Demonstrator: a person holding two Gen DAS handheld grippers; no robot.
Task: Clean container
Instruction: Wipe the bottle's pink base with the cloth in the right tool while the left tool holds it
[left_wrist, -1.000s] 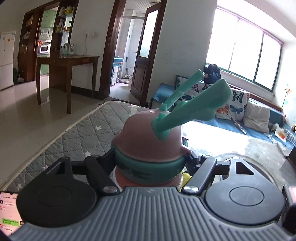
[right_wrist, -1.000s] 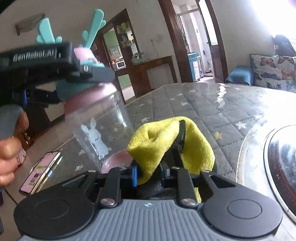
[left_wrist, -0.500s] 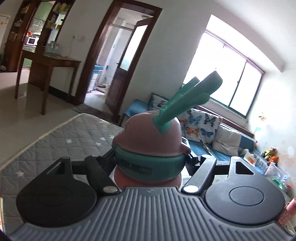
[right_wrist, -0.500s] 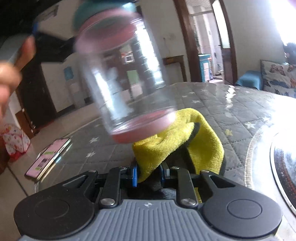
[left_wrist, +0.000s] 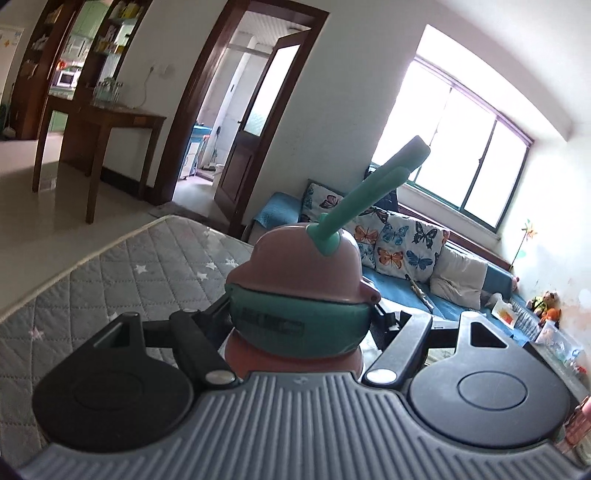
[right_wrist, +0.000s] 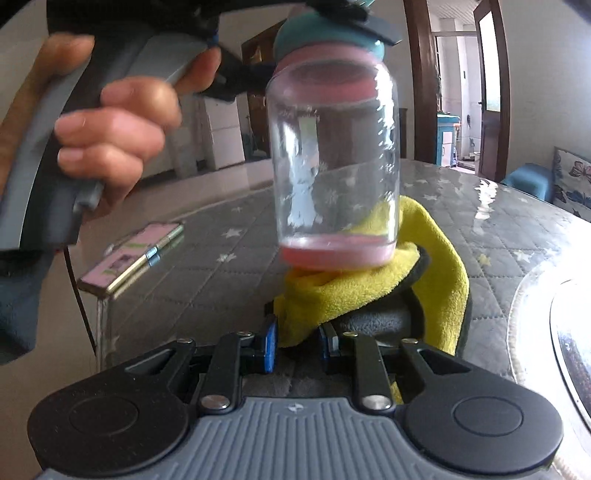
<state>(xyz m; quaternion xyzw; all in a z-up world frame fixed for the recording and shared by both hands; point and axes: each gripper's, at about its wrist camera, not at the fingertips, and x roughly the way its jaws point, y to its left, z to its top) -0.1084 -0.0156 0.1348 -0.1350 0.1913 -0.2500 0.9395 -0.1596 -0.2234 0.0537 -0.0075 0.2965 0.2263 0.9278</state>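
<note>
Left wrist view: the left gripper (left_wrist: 301, 325) is closed partway around the teal collar of the bottle lid (left_wrist: 299, 284), its jaws pressing on either side; teal antlers (left_wrist: 373, 184) rise from the pink dome. Right wrist view: the clear bottle (right_wrist: 334, 166) hangs upright in the air, gripped at its top, a hand (right_wrist: 110, 122) wrapped on the left gripper's handle. The right gripper (right_wrist: 297, 343) is nearly closed, pinching a yellow cloth (right_wrist: 373, 288) whose upper fold touches the bottle's pink base (right_wrist: 332, 254). Below lies the quilted grey table cover (right_wrist: 236, 258) under a glossy sheet; a phone (right_wrist: 129, 258) sits near its left edge, well apart from the bottle. A round glass rim (right_wrist: 535, 314) borders the right side.
</note>
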